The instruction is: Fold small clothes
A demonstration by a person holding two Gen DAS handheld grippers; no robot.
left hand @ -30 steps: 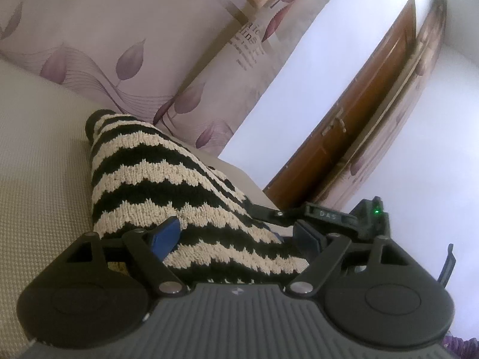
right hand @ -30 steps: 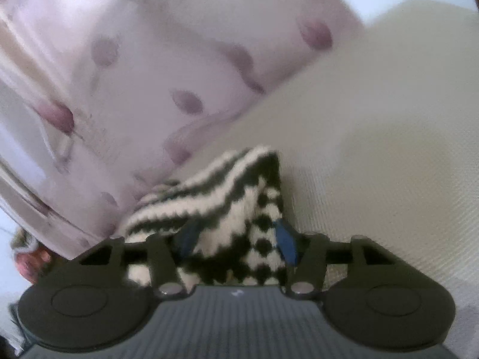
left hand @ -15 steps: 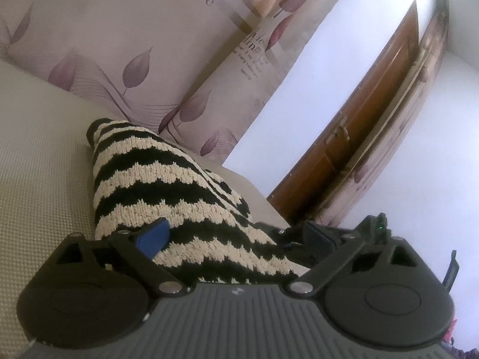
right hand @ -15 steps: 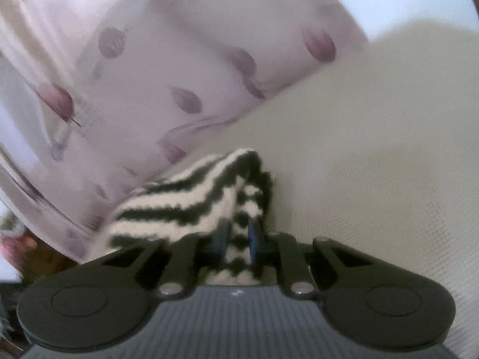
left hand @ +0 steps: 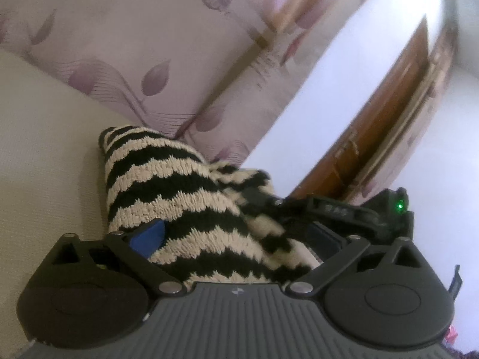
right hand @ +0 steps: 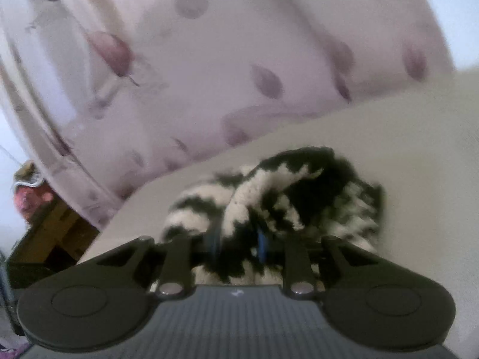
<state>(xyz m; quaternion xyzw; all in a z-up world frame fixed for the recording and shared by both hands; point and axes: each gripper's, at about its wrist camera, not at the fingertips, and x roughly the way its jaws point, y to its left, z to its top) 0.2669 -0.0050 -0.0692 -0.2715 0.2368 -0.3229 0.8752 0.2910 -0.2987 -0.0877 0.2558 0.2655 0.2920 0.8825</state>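
**Striped knit bunched between two grippers on a pale surface**

Nearest in the left wrist view, the left gripper [left hand: 236, 236] has its jaws spread wide and opening; the black-and-cream striped knit garment [left hand: 179, 197] lies between them, the blue pad [left hand: 146, 237] of one finger at its edge without pinching. The garment rests on the cream textured surface [left hand: 45, 155], running away from the camera in wavy bands. At its right side the right gripper [left hand: 329, 209] shows as a dark frame with a green light, pressed in against the knit.

From the right wrist view (blurred), the right gripper [right hand: 238, 240] has its blue pads close together with a fold of the garment [right hand: 269, 191] pinched between them, though the jaws are easing apart. The knit bunches up in a rumpled heap just beyond the fingers, on the same cream surface [right hand: 419, 137].

Farther back stands a pale wall with purple leaf patterns [left hand: 155, 77], then a brown wooden door [left hand: 389, 119] at the right.
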